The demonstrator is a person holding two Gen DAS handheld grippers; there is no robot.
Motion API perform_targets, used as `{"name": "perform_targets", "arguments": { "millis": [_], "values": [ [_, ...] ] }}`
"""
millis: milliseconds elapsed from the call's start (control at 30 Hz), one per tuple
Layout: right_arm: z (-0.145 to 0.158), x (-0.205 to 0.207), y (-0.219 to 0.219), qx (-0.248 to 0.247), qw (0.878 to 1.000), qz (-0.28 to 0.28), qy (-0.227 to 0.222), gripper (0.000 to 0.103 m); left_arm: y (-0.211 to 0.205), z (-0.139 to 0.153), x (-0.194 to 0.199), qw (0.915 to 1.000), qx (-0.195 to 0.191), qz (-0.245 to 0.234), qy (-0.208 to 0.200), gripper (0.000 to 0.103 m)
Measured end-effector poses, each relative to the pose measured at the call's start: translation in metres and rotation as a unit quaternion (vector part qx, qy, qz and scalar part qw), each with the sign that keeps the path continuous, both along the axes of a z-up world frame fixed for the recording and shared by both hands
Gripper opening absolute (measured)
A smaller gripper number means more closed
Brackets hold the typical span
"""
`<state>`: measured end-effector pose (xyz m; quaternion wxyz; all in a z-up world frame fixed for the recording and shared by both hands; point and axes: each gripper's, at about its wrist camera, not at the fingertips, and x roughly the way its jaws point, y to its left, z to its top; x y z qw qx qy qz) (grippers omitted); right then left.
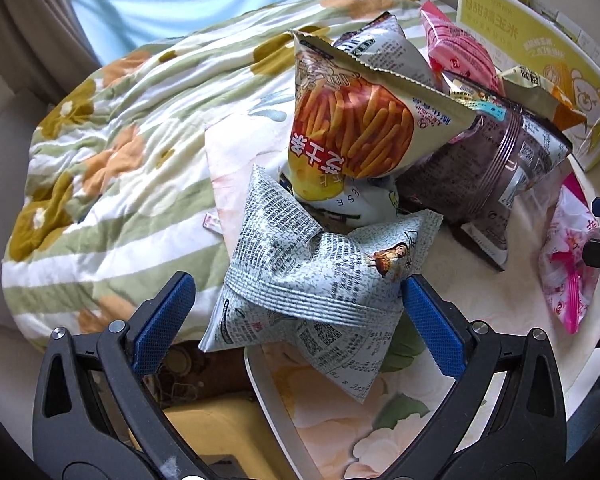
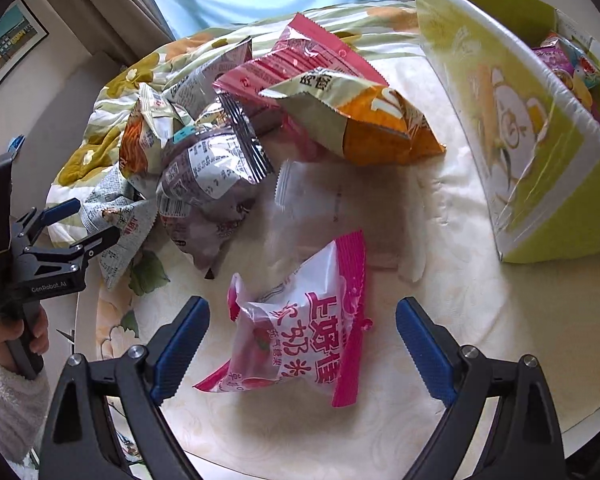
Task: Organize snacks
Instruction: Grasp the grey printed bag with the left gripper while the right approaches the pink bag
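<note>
A pile of snack bags lies on a floral-clothed table. My left gripper is open, its fingers on either side of a newsprint-patterned bag, without squeezing it; it also shows in the right wrist view. Behind lie an orange-sticks bag and a dark brown bag. My right gripper is open around a pink-and-white bag lying flat. A yellow-green box at the right holds several snacks.
A floral quilt bunches left of the pile. An orange chip bag and a pink bag lie behind, with a clear wrapper mid-table. The table edge runs near the front. A window is at the back.
</note>
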<state>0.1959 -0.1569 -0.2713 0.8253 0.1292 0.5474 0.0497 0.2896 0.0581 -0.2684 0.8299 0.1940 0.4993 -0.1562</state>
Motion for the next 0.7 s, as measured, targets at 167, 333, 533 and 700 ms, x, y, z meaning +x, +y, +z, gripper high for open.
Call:
{"name": "perform_targets", "arguments": {
  "millis": [167,333,533,700],
  "values": [
    [-0.018,0.004,0.001,0.004,1.000,0.002,0.019,0.093,-0.003,-0.019,0.011,0.9996,0.021,-0.007,0.018,0.102],
    [-0.029,0.004,0.000,0.007,1.000,0.002,0.029,0.093,-0.006,-0.025,0.019,0.9994,0.018,-0.014,0.025,0.102],
    [-0.030,0.008,0.005,0.000,1.000,0.011,0.028,0.093,-0.016,-0.025,0.019,0.9989,0.011,-0.036,0.027,0.095],
    [-0.030,0.006,0.013,-0.004,1.000,0.010,0.026,0.093,-0.025,-0.022,0.013,0.9984,0.014,-0.049,0.027,0.084]
  ]
}}
